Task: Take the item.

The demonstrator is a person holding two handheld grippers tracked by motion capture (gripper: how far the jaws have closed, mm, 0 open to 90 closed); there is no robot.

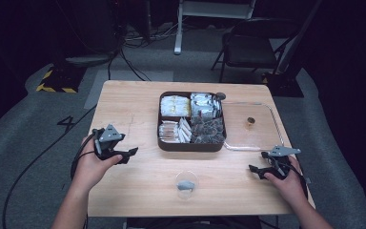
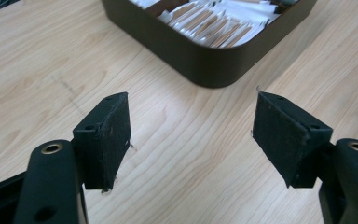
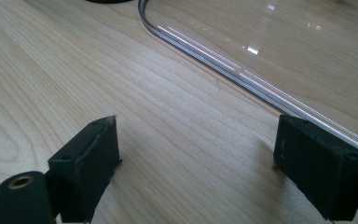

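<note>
A dark brown tray with four compartments of wrapped packets and sachets sits at the middle of the wooden table. Its near corner shows in the left gripper view, ahead of the jaws. My left gripper rests on the table left of the tray, open, nothing between its pads. My right gripper rests at the right, open and empty, just in front of a clear lid lying flat beside the tray. The lid's rim runs across the right gripper view.
A small clear cup with a grey object inside stands near the table's front edge, between the two grippers. A small brown knob sits on the clear lid. A folding chair and cables lie on the floor beyond the table.
</note>
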